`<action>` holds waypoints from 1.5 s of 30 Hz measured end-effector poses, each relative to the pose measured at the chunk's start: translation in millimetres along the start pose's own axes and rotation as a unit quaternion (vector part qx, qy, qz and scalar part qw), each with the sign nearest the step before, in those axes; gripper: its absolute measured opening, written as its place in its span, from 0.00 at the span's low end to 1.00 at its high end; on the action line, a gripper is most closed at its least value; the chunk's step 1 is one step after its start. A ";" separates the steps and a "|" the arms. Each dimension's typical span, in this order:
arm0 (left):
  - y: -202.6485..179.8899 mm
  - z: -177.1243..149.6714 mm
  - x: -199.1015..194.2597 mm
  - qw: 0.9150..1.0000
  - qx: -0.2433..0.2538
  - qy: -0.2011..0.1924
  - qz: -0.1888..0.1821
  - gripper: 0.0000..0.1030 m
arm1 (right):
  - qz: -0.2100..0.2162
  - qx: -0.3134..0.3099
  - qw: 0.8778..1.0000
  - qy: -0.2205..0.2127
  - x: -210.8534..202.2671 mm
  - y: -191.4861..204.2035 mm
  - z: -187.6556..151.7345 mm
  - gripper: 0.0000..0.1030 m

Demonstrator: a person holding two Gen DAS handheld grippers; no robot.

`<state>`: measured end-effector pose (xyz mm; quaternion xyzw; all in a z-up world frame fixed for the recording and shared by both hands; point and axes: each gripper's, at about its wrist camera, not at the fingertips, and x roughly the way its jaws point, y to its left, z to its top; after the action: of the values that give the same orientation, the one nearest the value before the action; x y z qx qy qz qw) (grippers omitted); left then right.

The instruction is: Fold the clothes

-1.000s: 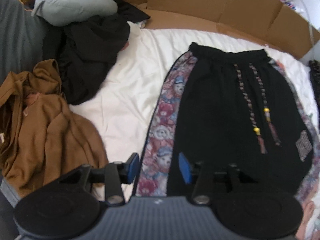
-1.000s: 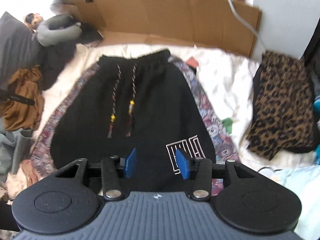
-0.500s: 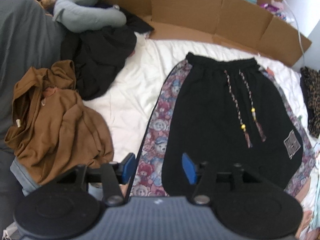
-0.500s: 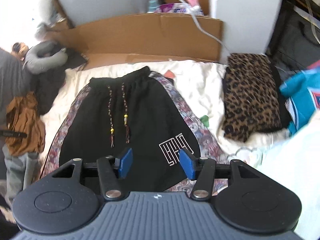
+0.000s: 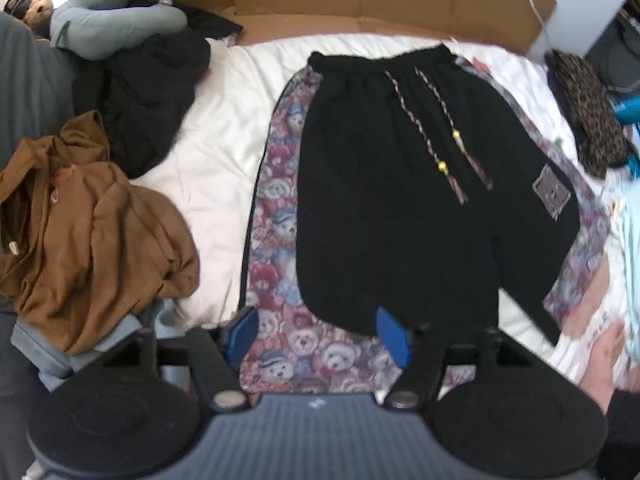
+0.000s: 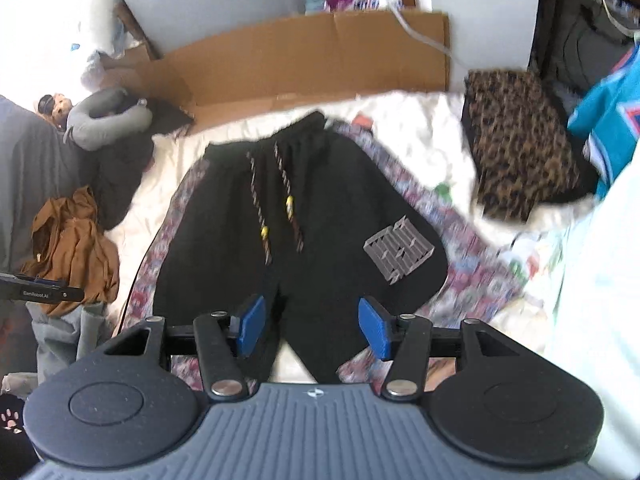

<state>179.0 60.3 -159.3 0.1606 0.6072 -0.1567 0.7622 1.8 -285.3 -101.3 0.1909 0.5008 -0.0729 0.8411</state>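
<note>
Both grippers have pulled back since a second ago. My left gripper (image 5: 316, 332) is opening, nothing between its jaws; right gripper (image 6: 312, 326) is released, empty. Black shorts (image 5: 400, 200) lie flat on the bed (image 5: 224, 152) ahead of both, spread out, no fold made yet.

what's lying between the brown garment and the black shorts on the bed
In the left wrist view: bare white sheet, then the teddy-bear print fabric beside the black shorts, right of the brown garment.
</note>
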 end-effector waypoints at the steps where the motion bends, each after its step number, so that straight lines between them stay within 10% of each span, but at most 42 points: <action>1: 1.3 -1.3 2.9 1.000 0.002 0.005 0.003 0.66 | -0.006 -0.007 1.000 0.005 3.0 4.0 -6.1 0.57; 10: 15.4 -13.7 41.3 0.999 0.002 0.041 0.002 0.66 | -0.009 0.022 0.998 0.052 27.4 8.5 -46.0 0.61; 14: 16.6 -19.1 57.0 0.999 -0.002 0.048 0.020 0.66 | 0.008 0.037 0.997 0.060 37.7 5.0 -65.5 0.99; 23: 29.4 -28.4 104.9 0.996 -0.035 0.075 0.040 0.65 | 0.004 -0.032 0.999 0.025 47.7 24.0 -70.3 1.00; 45: 90.9 -56.0 182.6 0.986 -0.156 0.063 0.008 0.47 | 0.011 0.035 0.999 0.035 82.1 27.4 -101.2 1.00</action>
<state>208.4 158.5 -344.4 0.0545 0.6694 -0.0435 0.7396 -32.0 -214.7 -209.0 0.2283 0.5249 -0.0744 0.8166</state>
